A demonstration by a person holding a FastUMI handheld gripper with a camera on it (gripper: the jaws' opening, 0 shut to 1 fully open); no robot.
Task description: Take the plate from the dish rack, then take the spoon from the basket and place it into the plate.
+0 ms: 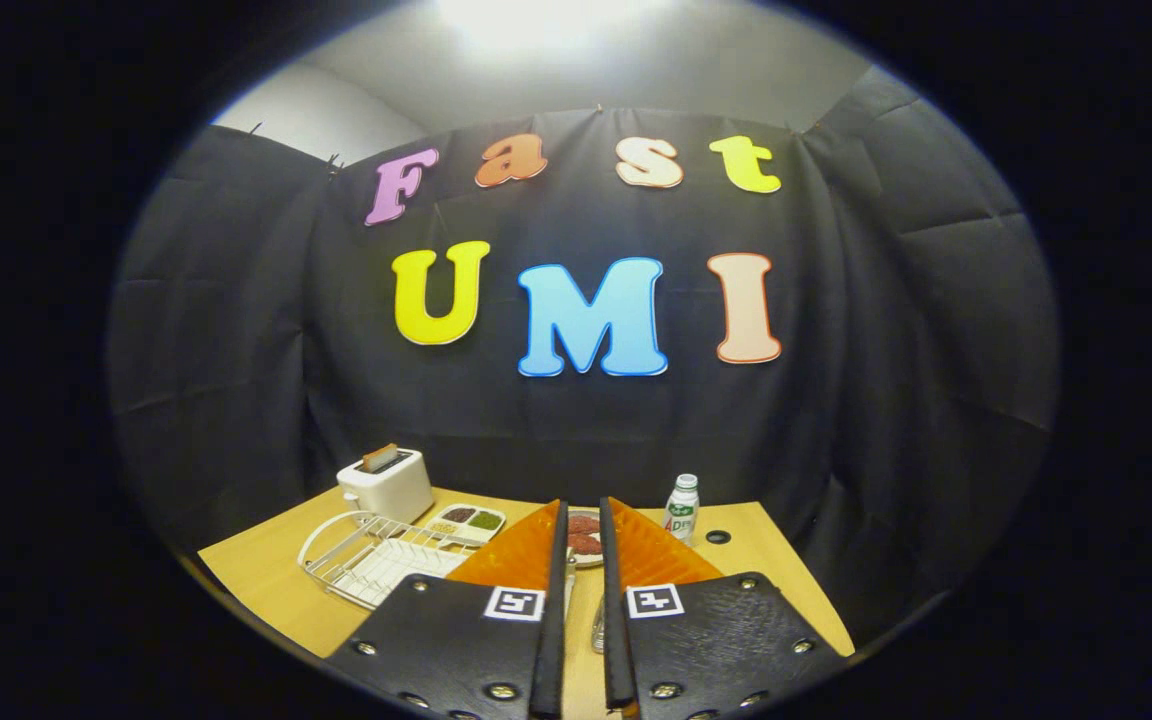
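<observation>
Claw: my claw (582, 530) is raised above the near part of the desk (266, 580), its two fingers close together with only a narrow slot left between them; nothing is clamped.
Landmark: the wire dish rack (376, 558), on the desk to the left of my fingers.
Dish rack contents: I cannot make out a plate standing in the rack; its wires look bare from here.
Plate: a round plate (584, 538) shows through the slot between my fingers, right of the rack and flat on the desk, with dark red patches on it. I cannot say whether this is the task's plate.
Spoon and basket: a glinting object low in the slot may be part of them; too hidden to say.
Other items: a white toaster (386, 483) behind the rack; a divided tray (468, 521) just right of the rack's far end; a small bottle (682, 508) well right of the rack.
Step in hand: judged to be the start, approaching for the plate.
Next move calls for: opening the fingers, dropping lower and confirming the plate's position before closing.
Writing: the bottle's label is too small to read; my fingers carry square coded markers.
</observation>
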